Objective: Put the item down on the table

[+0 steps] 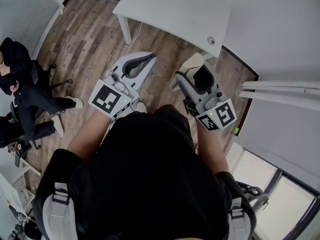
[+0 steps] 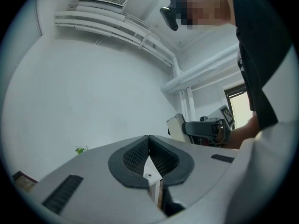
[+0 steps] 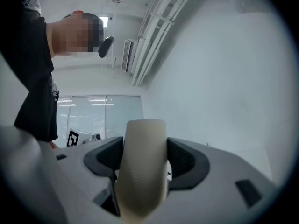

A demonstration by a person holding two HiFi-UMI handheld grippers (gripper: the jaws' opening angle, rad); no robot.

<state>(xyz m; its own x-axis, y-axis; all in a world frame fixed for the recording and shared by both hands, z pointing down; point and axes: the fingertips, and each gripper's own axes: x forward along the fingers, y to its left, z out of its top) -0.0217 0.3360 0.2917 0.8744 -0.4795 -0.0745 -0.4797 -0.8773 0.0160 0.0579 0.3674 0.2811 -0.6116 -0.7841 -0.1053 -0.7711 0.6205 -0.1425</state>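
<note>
At left, left gripper (image 1: 146, 62) clenched on nothing, likely idle. Right gripper (image 1: 198, 70) grasps cream item (image 3: 140, 164) between pads, raised near body for carrying. White table (image 1: 175, 9) ahead, well apart; item not yet down.

**Camera placement.** The head view sits on the person's head and faces steeply down. It looks past the dark torso (image 1: 150, 174) onto the left gripper (image 1: 149, 60), the right gripper (image 1: 196, 68), the wooden floor (image 1: 90, 39) and a white table (image 1: 175, 11). The left gripper view rides close behind that gripper's jaws. It is tilted up toward a white wall (image 2: 93, 92) and white pipes (image 2: 117, 29). The right gripper view sits likewise and is tilted up toward wall, pipes and a window (image 3: 103, 113). The cream item (image 3: 140, 167) between its jaws stands just before the lens. Each gripper view catches the other gripper and the person's upper body at its edge. White pipes appear in all three views.
</note>
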